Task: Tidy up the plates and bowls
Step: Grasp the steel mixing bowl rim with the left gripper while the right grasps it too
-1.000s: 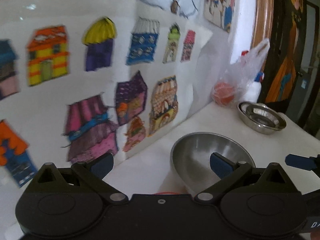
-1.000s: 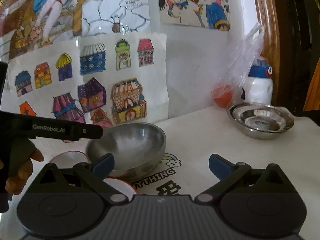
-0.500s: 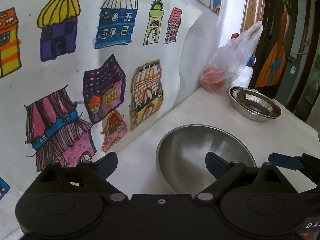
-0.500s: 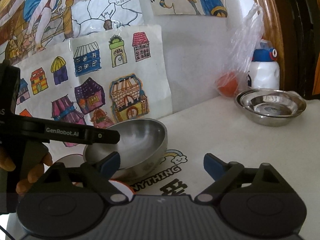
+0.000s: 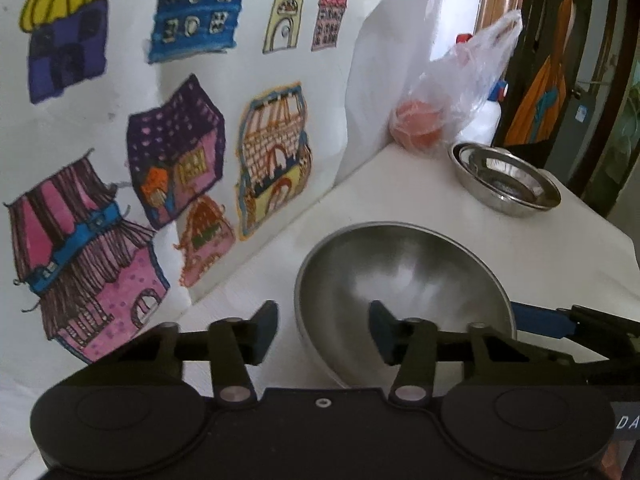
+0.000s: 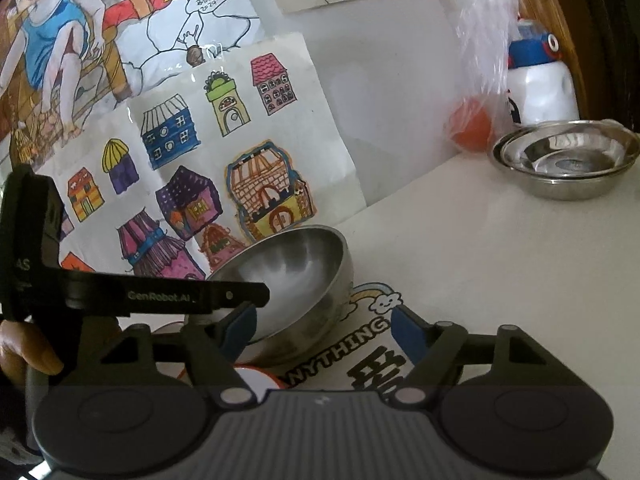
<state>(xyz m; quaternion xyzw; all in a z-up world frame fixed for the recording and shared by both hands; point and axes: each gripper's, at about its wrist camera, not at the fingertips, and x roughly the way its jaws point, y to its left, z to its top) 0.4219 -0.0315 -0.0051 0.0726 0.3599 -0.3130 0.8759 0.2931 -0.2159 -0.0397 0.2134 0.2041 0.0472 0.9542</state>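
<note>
A large steel bowl [image 5: 404, 276] [image 6: 288, 276] stands on the white table by the wall of drawings, and looks tipped toward the wall in the right wrist view. My left gripper [image 5: 322, 332] is open and straddles the bowl's left rim, one finger outside and one inside, with a clear gap. That gripper's finger [image 6: 200, 298] shows over the bowl's left edge in the right wrist view. My right gripper [image 6: 324, 332] is open just in front of the bowl's near right side. A stack of smaller steel bowls [image 5: 508, 184] [image 6: 568, 160] sits at the far right.
A clear plastic bag holding an orange fruit [image 5: 416, 128] [image 6: 472, 128] and a white bottle [image 6: 540, 84] stand by the wall near the stack. A printed mat [image 6: 360, 344] and a red-rimmed white disc [image 6: 252, 376] lie under the big bowl. A hand [image 6: 24, 352] holds the left gripper.
The left gripper dropped closer to the big bowl and its fingers narrowed around the rim. The right gripper came nearer the bowl and its fingers narrowed a little.
</note>
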